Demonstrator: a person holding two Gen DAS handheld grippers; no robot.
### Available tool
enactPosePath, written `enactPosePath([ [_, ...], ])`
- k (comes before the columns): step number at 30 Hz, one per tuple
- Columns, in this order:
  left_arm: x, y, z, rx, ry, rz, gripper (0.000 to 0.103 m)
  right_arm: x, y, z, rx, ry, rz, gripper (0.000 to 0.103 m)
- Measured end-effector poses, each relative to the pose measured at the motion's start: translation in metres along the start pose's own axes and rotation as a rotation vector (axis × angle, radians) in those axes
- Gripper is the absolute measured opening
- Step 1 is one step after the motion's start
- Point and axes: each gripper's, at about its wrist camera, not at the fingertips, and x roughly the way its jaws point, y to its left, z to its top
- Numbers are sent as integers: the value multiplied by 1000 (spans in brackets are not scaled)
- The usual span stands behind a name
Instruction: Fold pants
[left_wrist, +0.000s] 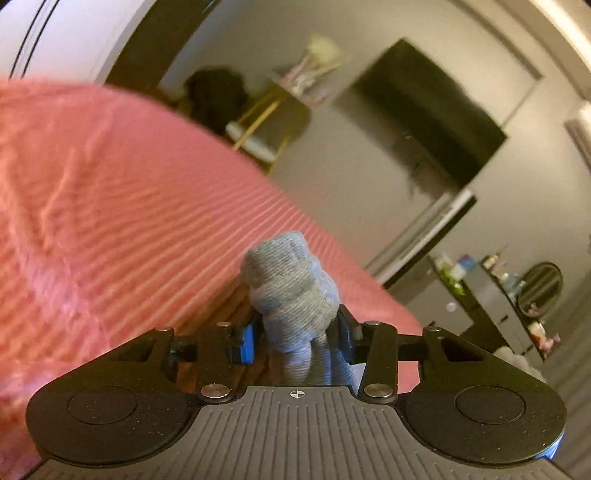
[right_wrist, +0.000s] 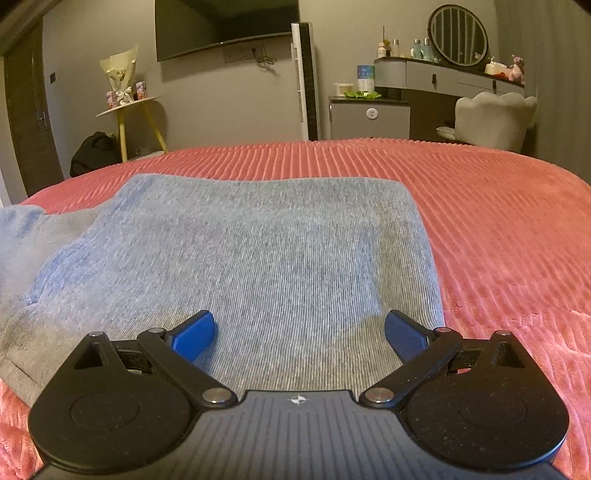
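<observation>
Grey-blue knit cotton pants (right_wrist: 236, 251) spread flat on ribbed coral-pink bedspread (right_wrist: 498, 221), far hem short of bed's far edge, bunched toward bed's left edge. Left gripper (left_wrist: 295, 332) clenched on bunched wad of same grey-blue fabric, lifted above bedspread (left_wrist: 110, 203). Right gripper (right_wrist: 299, 332) released, blue pads (right_wrist: 194, 334) spread wide just over near part of pants. Judged soft, light, limp, stretchy; likely to sag and wrinkle. Best pinched at hem corners or waistband edge.

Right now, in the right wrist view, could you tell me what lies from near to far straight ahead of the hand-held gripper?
Right hand-held gripper, open → grey pants → pink ribbed bedspread → white tower unit against the wall.
</observation>
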Motion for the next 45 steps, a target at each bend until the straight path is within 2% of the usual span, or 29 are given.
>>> enactPosePath([
  [2, 8, 6, -10, 8, 9, 69, 59, 1, 0, 0, 3, -1, 0, 99],
  [4, 24, 23, -21, -74, 76, 150, 74, 1, -1, 1, 5, 0, 0, 99],
  [5, 31, 31, -26, -131, 108, 146, 77, 1, -1, 1, 4, 1, 1, 99],
  [6, 34, 35, -29, -147, 103, 128, 81, 0, -1, 2, 4, 3, 3, 99],
  [8, 42, 28, -26, -130, 93, 135, 85, 0, -1, 2, 2, 7, 7, 99],
  [9, 47, 23, -24, -127, 101, 154, 84, 1, -1, 3, -3, 10, 7, 99],
  [11, 62, 12, -17, -88, 113, 196, 67, 1, 2, 6, -19, 30, 1, 99],
  [14, 69, 2, -10, -31, 123, 219, 54, -4, 3, 15, -8, 70, 5, 99],
  [15, 65, -3, -8, -1, 115, 214, 49, -8, 1, 19, 26, 72, 14, 98],
  [17, 53, -19, -3, 69, 90, 211, 46, -19, -7, 23, 133, 59, 46, 96],
  [19, 41, -44, -1, 185, 56, 215, 43, -27, -15, 24, 199, 48, 71, 93],
  [22, 18, -97, -3, 363, -14, 156, 41, -38, -21, 24, 222, 34, 77, 89],
  [26, -19, -178, -20, 533, -77, -7, 40, -51, -28, 27, 285, 0, 96, 88],
  [30, -49, -263, -81, 690, -85, -183, 43, -68, -36, 31, 357, -58, 131, 88],
  [32, -54, -294, -122, 724, -22, -260, 52, -75, -39, 33, 392, -79, 152, 88],
  [34, -41, -313, -163, 697, 160, -290, 65, -81, -45, 33, 426, -90, 165, 88],
  [35, -31, -317, -183, 666, 255, -300, 65, -83, -48, 33, 438, -94, 165, 88],
  [36, -18, -321, -208, 644, 373, -280, 66, -86, -51, 33, 444, -97, 160, 88],
  [38, -4, -322, -239, 626, 517, -230, 65, -90, -58, 32, 453, -91, 148, 88],
  [39, -5, -319, -246, 614, 515, -227, 62, -93, -60, 31, 458, -87, 148, 88],
  [41, -20, -318, -247, 646, 488, -265, 67, -97, -65, 29, 467, -71, 166, 88],
  [44, -47, -306, -224, 649, 464, -336, 80, -94, -75, 26, 502, -34, 222, 88],
  [45, -58, -298, -215, 637, 437, -360, 88, -91, -77, 25, 531, -20, 249, 88],
])
